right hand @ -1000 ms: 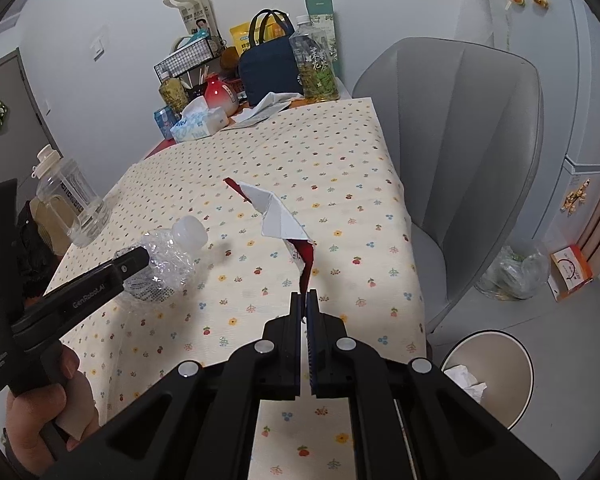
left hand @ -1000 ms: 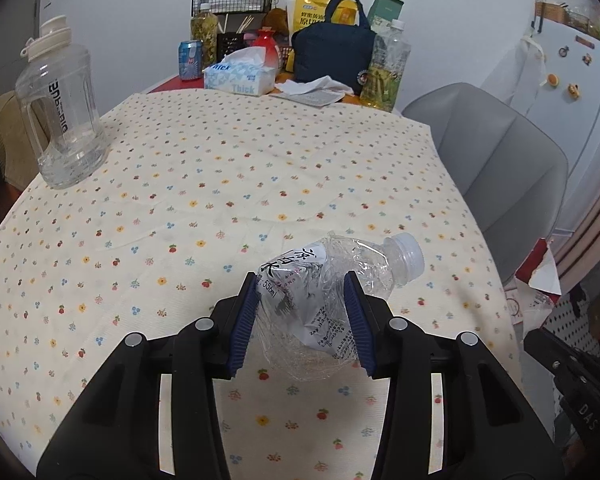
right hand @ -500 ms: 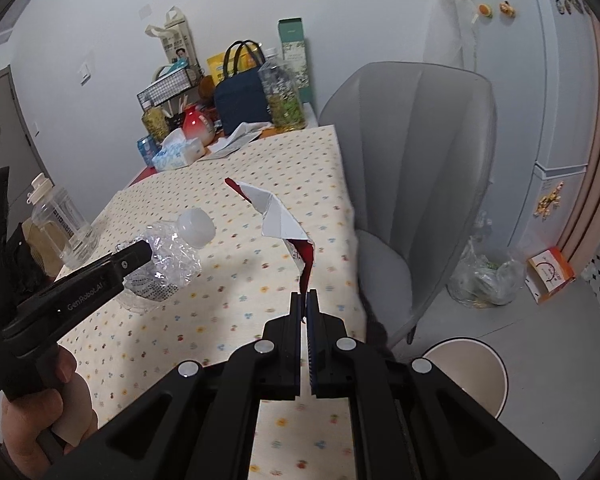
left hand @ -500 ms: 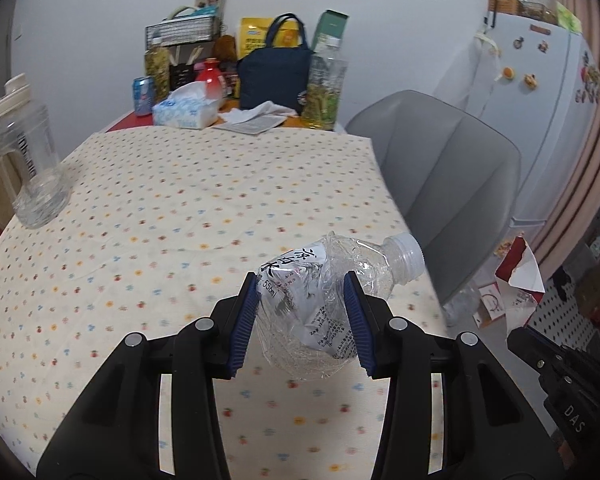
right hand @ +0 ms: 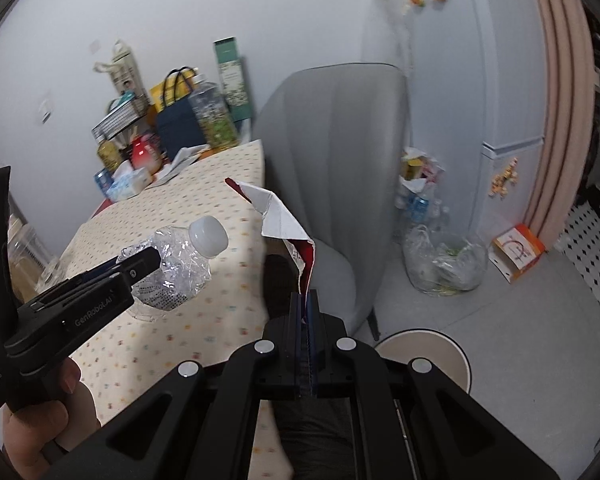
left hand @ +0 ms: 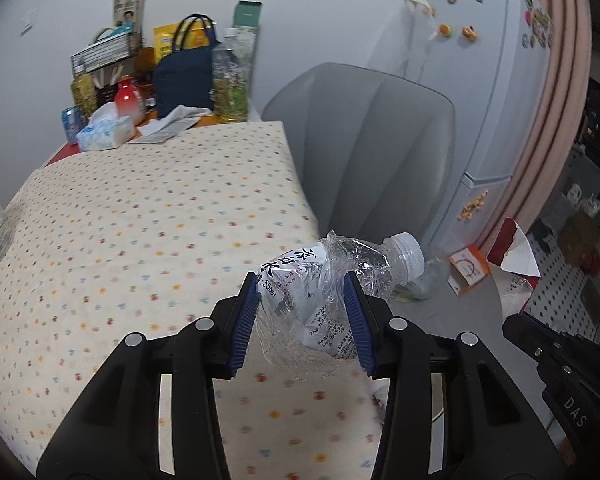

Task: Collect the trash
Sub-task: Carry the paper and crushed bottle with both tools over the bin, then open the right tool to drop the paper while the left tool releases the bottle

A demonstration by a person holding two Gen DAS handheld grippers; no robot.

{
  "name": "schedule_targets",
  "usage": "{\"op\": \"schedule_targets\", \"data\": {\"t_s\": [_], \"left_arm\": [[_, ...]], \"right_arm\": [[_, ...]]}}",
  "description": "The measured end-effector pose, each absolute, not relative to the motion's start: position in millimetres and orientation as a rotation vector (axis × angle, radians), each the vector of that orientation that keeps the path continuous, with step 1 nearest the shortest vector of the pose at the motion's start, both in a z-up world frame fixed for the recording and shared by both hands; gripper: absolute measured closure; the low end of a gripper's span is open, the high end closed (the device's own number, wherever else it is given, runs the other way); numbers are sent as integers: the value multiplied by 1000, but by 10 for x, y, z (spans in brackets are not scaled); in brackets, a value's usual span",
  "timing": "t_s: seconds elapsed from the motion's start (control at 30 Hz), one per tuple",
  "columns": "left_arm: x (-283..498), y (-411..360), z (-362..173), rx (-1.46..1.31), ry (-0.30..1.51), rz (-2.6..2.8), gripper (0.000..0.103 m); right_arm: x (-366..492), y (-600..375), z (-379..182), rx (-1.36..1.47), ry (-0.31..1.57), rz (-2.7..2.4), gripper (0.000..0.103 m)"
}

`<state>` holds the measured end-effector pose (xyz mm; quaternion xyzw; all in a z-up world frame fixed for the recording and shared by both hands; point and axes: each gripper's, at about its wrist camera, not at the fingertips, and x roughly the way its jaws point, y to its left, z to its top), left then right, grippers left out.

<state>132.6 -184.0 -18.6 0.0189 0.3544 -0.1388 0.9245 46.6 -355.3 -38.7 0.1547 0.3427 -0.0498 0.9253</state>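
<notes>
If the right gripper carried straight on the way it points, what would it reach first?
Probably the grey chair: the right gripper, shut on the red-and-white wrapper, points at its backrest. Depth is unclear, though.

My bench [left hand: 148, 208] wears a dotted cloth; at its far end sit a tissue pack [left hand: 106, 132], navy bag [left hand: 184, 80] and bottle [left hand: 230, 80].
</notes>
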Motion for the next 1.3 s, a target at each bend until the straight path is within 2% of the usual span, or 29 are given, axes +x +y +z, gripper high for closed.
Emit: {"op": "schedule_targets", "data": {"t_s": [0.47, 0.7, 0.8, 0.83, 0.87, 0.9, 0.93, 1.13, 1.3], "left_arm": [[1298, -2756, -372, 141, 760, -391, 60], [1315, -2942, -510, 170, 788, -401, 60], [1318, -2973, -557, 176, 796, -397, 60], [1322, -2983, -571, 178, 799, -397, 60], [1324, -2997, -587, 181, 802, -396, 60], [1325, -3016, -605, 183, 806, -398, 60], [1330, -3022, -622, 185, 809, -399, 60], [1329, -3184, -734, 207, 832, -425, 60], [1287, -3396, -802, 237, 847, -460, 60]], "right_arm": [[226, -4273, -722, 394, 734, -218, 99], [255, -4489, -947, 426, 767, -249, 99], [291, -4536, -1067, 439, 795, -254, 95], [295, -4560, -1108, 446, 806, -261, 90], [296, -4574, -1139, 454, 813, -263, 69], [280, -4602, -1165, 459, 811, -276, 57], [257, -4612, -1166, 453, 801, -296, 51], [153, -4793, -1226, 467, 793, -333, 50], [36, -4985, -1273, 491, 780, -374, 43]]}}
